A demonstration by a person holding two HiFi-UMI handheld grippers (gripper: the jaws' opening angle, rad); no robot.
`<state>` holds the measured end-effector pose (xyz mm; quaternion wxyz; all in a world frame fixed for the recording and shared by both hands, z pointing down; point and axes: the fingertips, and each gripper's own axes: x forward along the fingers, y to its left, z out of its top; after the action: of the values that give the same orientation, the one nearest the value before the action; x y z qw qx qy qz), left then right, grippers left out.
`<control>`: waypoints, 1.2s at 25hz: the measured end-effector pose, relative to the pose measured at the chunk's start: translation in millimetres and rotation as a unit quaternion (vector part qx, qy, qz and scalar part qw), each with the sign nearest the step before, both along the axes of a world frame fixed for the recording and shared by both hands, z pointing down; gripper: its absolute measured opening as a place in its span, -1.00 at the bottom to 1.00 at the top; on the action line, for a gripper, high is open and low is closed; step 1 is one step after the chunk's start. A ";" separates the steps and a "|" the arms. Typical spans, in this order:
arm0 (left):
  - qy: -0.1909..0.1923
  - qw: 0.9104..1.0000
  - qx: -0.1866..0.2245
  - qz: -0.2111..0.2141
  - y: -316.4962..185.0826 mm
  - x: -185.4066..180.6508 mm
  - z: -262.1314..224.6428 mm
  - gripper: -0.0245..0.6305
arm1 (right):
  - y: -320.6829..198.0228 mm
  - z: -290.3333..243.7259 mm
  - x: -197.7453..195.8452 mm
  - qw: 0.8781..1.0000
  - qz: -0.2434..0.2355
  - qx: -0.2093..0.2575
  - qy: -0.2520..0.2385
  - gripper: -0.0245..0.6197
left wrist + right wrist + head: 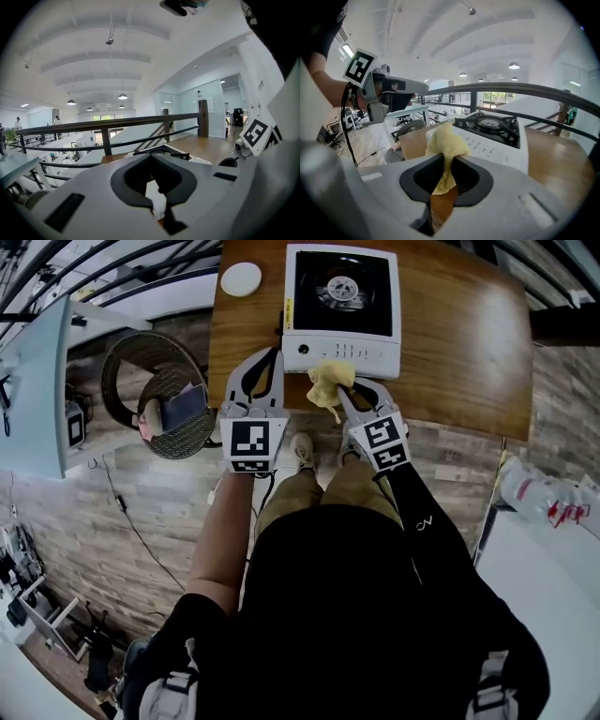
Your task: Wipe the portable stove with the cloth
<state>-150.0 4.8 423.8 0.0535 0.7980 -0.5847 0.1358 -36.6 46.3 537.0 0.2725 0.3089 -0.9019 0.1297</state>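
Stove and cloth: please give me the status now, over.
Left claw shut, empty, by the stove front-left corner. Right claw shut on yellow cloth, at the stove's front panel. Nothing blocking the stove top.

A brown wooden tabletop fills the upper middle of the head view. A white stove with a black burner top stands on it at upper centre. A small round white disc lies near the tabletop's upper left corner, apart from the stove.
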 end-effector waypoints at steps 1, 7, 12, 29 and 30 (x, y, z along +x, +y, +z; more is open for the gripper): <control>0.000 1.000 0.002 0.005 -5.3 11.8 -0.9 -0.91 | -2.1 -0.4 14.2 1.000 0.007 -0.001 0.001 -0.75; 0.025 0.999 0.014 0.021 -35.7 84.5 -11.0 -0.91 | -14.9 0.8 98.9 0.999 0.040 -0.001 0.015 -0.75; 0.025 0.999 0.025 0.032 -50.2 125.0 -18.5 -0.91 | -21.7 7.3 142.3 0.998 0.050 -0.007 0.021 -0.75; -0.008 0.995 0.099 -0.004 -73.9 69.5 -120.6 -0.91 | -119.4 -194.3 118.9 0.963 0.139 0.184 -0.142 -0.75; -0.006 0.994 0.106 -0.006 -76.4 67.4 -129.5 -0.91 | -124.8 -208.5 117.4 0.958 0.144 0.197 -0.149 -0.75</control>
<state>-82.6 -71.6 294.4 -0.0343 0.7947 -0.6010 0.0779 80.8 -78.6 328.5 0.0471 0.4604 -0.8859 0.0318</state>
